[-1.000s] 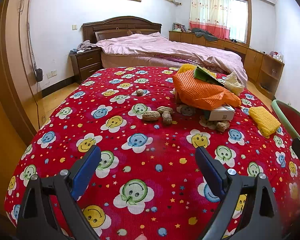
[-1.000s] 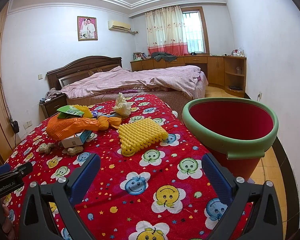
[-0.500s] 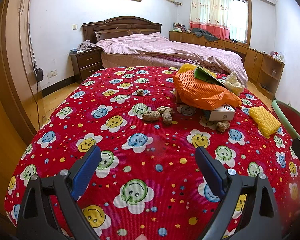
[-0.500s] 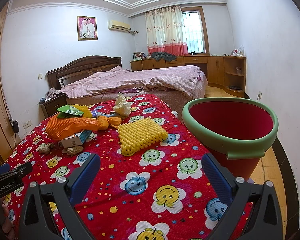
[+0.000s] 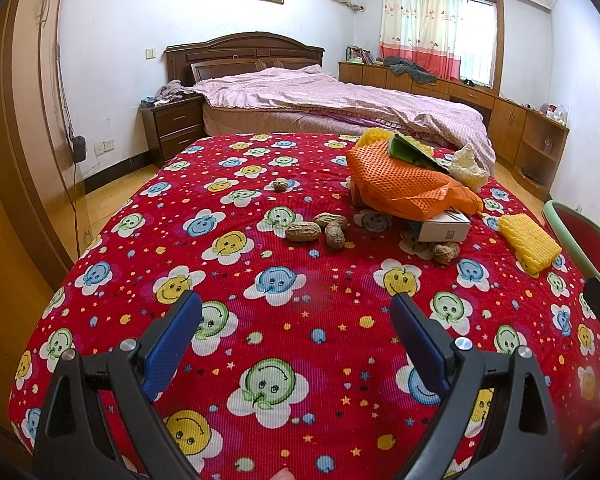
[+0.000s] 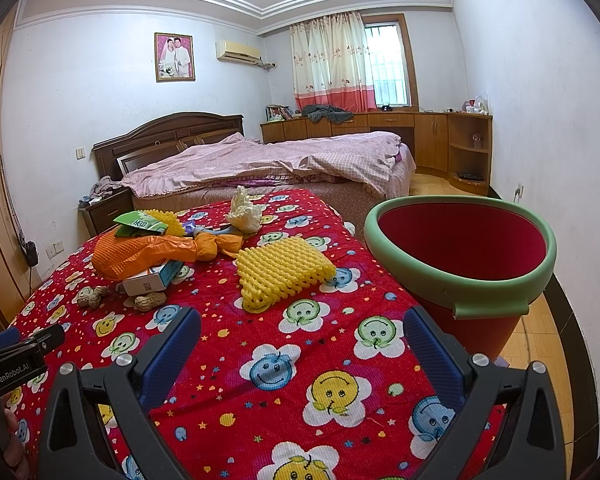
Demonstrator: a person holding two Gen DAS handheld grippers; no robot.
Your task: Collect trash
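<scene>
The left gripper (image 5: pixel 296 328) hangs with jaws wide apart and empty at the bottom of its frame, over the red smiley-patterned worktop (image 5: pixel 204 264). The right gripper (image 6: pixel 300 340) is equally spread and empty. Nothing has shifted over the last second, so collecting has likely not begun. The trash lies centre and right in the left view: peanut shells (image 5: pixel 316 230), orange net (image 5: pixel 400 184), small box (image 5: pixel 444 228), yellow foam net (image 6: pixel 282 272). The red bin (image 6: pixel 464 248) stands at the right.
</scene>
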